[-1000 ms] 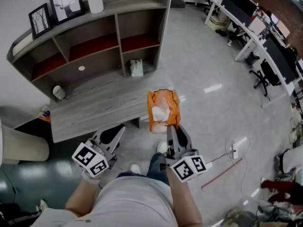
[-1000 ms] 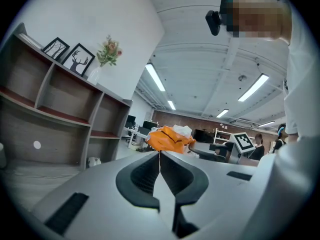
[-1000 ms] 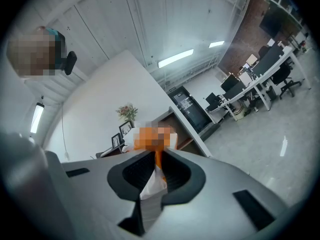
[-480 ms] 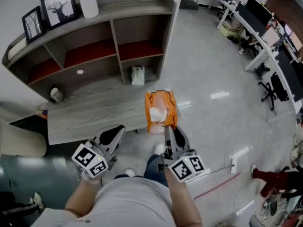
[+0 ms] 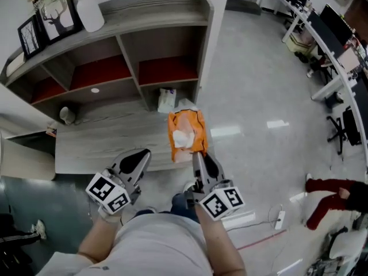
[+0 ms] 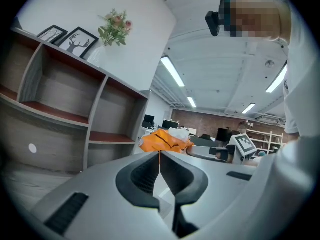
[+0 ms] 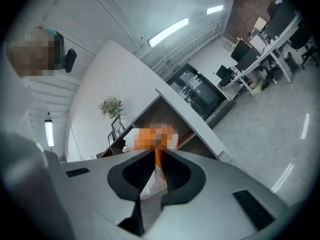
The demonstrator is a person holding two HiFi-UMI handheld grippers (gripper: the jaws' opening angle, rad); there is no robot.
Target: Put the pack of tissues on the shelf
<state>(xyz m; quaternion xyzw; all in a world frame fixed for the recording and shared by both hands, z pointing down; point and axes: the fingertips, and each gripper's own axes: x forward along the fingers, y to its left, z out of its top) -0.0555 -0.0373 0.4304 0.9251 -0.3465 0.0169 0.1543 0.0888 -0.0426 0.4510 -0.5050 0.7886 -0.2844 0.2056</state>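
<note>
An open-plan office with a polished grey floor (image 5: 259,96) and rows of desks (image 5: 325,36) along its right side. A grey wooden shelf (image 5: 155,7) with red-lined compartments stands against the white wall, and a low table (image 5: 103,140) juts out in front of it.

The pack of tissues (image 5: 185,134), orange with white tissue showing at its slot, hangs in the air over the table's near right corner, just short of the shelf. The right gripper (image 5: 198,157) holds it from below, fingers pinching a thin edge of the wrapper. The left gripper (image 5: 138,160) hovers beside it over the table edge, fingers pressed together on nothing.

The step in hand appears to be the carry toward a compartment. The grip is on soft wrapper and not on the body of the pack, so it probably calls for a steady, unhurried reach with the pinch kept firm. The lower right compartment already holds a white bag (image 5: 166,99); the red-lined compartment above it looks free and seems the cleaner target. The pack should pass clear of the upright divider and lie flat on the board before the fingers spread, and the left gripper is best kept out of the path. A vase (image 5: 89,10) and framed pictures (image 5: 49,25) crowd the top board, so that spot looks less inviting.
</note>
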